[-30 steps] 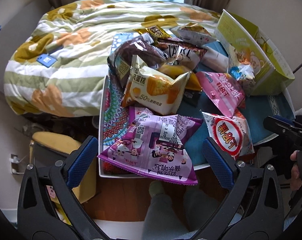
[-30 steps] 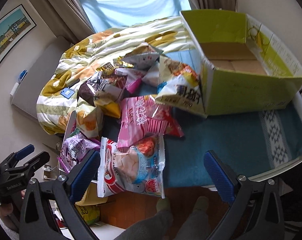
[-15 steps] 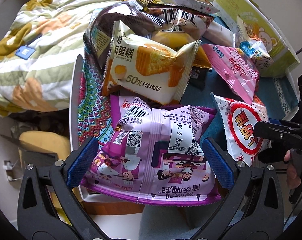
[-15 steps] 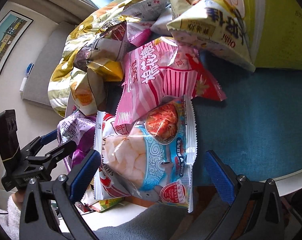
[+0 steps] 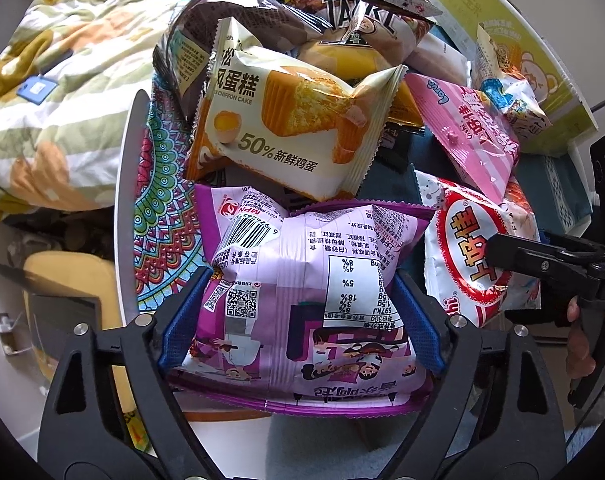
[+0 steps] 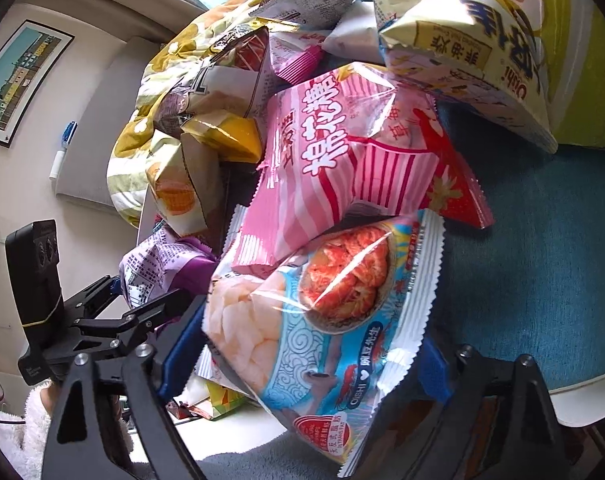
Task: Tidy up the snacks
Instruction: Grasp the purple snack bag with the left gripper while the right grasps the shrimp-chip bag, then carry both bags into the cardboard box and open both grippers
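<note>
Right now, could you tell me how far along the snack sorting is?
Barely begun: nothing visibly sorted yet. In hand: the left gripper jaws have just closed onto the purple packet, the right gripper jaws onto the prawn cracker packet. Left: the chiffon cake packet, the pink striped packet and the pile behind.

Setting: a home, bedroom. Evidence: a bed with a quilt [image 5: 62, 92] in green stripes and ochre-orange flowers lay along the table's far-left edge; a framed picture [image 6: 20, 80] of coloured houses hung on the pale wall; a curtain [image 6: 114, 4] showed at the window above the bed. The white table [image 5: 126, 200] carried a teal cloth [image 6: 542, 260] and a mandala-patterned mat [image 5: 162, 220]. A yellow-green cardboard box [image 5: 542, 60] stood at the table's far right corner. Household snack packets [image 5: 294, 120] lay heaped across the table.
</note>
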Demonstrator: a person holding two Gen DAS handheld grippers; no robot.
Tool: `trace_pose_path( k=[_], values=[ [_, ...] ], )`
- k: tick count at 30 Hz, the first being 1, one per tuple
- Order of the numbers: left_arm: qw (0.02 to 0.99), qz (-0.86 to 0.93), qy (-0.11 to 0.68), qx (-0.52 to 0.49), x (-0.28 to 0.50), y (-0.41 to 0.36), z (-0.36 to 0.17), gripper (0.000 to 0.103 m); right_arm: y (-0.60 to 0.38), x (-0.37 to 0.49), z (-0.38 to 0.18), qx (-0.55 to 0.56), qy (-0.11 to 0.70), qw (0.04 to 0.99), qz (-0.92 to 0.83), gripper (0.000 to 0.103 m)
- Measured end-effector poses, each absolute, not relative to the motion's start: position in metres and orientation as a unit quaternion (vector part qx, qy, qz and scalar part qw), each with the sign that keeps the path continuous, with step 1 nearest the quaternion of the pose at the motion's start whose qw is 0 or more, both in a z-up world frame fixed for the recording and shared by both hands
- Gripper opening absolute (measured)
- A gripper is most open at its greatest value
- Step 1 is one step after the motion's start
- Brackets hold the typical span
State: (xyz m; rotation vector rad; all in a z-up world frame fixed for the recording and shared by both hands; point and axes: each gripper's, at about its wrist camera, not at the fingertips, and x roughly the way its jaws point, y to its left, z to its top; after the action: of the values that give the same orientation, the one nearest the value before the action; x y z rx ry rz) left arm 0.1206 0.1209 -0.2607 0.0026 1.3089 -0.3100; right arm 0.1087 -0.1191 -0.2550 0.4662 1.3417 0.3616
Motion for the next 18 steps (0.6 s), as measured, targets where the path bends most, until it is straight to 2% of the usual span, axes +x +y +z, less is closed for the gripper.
trace_pose_path(
  k=[3, 6, 18],
  values=[
    [0.782, -0.144, 0.607, 0.000, 0.118, 0.123, -0.257, 0.080, -0.116, 0.107, -0.251, 0.201, 0.610, 0.749, 0.164, 0.078],
    [0.785, -0.145, 0.603, -0.002, 0.114, 0.125, -0.249, 0.079, -0.113, 0.106, -0.247, 0.197, 0.609, 0.750, 0.169, 0.066],
    [0.810, -0.135, 0.570, -0.001, 0.085, 0.139, -0.201, 0.079, -0.096, 0.095, -0.227, 0.210, 0.599, 0.752, 0.177, 0.063]
  ],
)
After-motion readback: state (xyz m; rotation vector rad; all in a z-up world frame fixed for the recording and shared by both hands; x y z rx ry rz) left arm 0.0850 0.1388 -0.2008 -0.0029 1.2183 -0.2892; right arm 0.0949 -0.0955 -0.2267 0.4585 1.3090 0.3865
